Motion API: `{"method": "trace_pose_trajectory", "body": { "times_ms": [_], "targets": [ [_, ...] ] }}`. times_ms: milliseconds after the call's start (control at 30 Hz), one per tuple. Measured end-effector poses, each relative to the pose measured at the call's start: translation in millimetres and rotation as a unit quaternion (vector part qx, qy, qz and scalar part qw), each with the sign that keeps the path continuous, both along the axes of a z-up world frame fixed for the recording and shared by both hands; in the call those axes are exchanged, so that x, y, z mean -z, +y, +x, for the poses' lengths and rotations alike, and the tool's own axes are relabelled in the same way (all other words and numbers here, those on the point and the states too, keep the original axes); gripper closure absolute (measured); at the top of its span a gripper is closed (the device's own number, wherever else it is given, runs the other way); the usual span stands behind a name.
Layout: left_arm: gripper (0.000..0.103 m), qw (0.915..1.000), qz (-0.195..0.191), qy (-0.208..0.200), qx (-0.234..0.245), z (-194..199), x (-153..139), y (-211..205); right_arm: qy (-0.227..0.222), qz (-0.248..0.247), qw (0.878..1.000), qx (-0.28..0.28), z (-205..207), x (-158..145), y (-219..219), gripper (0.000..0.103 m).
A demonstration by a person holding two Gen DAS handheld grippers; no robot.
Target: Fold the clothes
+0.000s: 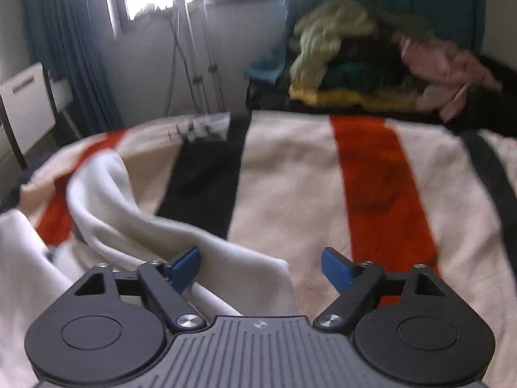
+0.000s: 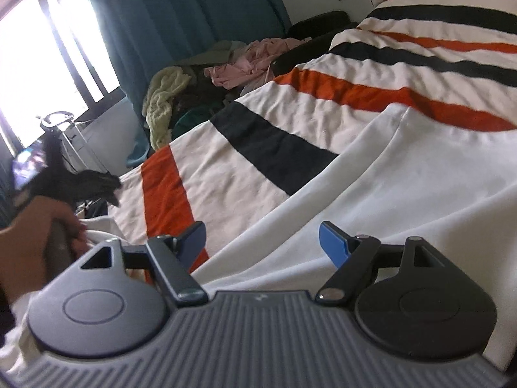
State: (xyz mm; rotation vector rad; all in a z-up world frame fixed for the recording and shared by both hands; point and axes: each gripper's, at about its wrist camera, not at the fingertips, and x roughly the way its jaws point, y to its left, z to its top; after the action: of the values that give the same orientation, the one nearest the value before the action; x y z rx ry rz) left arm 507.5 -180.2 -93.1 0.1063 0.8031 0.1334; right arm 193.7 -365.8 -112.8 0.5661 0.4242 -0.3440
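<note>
A white garment (image 1: pixel 135 226) lies rumpled on the striped bedspread (image 1: pixel 290 194), at the lower left of the left wrist view. My left gripper (image 1: pixel 260 266) is open, and a fold of the garment lies between its blue fingers (image 1: pixel 185 266). In the right wrist view the same white garment (image 2: pixel 404 174) spreads over the lower right. My right gripper (image 2: pixel 261 242) is open just above its edge, holding nothing.
A pile of clothes, pale green (image 1: pixel 326 35) and pink (image 1: pixel 446 64), sits beyond the bed's far edge; it also shows in the right wrist view (image 2: pixel 226 71). A tripod (image 1: pixel 194 64) stands by the window. The person's hand (image 2: pixel 35 236) holds the other gripper at left.
</note>
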Motion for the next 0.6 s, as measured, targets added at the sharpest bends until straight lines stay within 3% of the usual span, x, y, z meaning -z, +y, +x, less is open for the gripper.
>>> {"method": "trace_pose_trajectory", "body": {
  "times_ms": [33,167,233,400,467,533,600],
  "targets": [
    [0.028,0.9999,0.003,0.010,-0.006,5.5,8.0,-0.6,0.000,0.002,1.000,-0.003,1.7,1.9,-0.1,0.024],
    [0.074,0.9998,0.004,0.012,-0.015,10.4,17.4,3.3,0.000,0.009,1.000,-0.001,4.7,6.0,-1.7,0.024],
    [0.086,0.9999,0.012,0.012,0.004,8.7,14.4,2.0,-0.002,0.010,1.000,-0.001,4.1,5.6,-2.6,0.024],
    [0.088,0.9976,-0.024,-0.036,0.054,-16.9,-22.5,-4.4,-0.018,0.002,1.000,0.004,-4.7,-2.0,-2.1,0.024],
    [0.089,0.9917,-0.046,-0.073,0.095,-38.2,-48.0,-13.1,-0.025,-0.002,1.000,0.008,-9.0,-5.7,-3.3,0.024],
    [0.089,0.9756,-0.090,-0.125,0.157,-66.8,-75.2,-21.3,-0.034,-0.003,0.999,0.010,-13.9,-8.6,-5.3,0.024],
    [0.089,0.9570,-0.109,-0.156,0.219,-95.1,-98.8,-33.5,-0.039,-0.006,0.999,0.018,-18.6,-10.4,-7.4,0.024]
  ]
}}
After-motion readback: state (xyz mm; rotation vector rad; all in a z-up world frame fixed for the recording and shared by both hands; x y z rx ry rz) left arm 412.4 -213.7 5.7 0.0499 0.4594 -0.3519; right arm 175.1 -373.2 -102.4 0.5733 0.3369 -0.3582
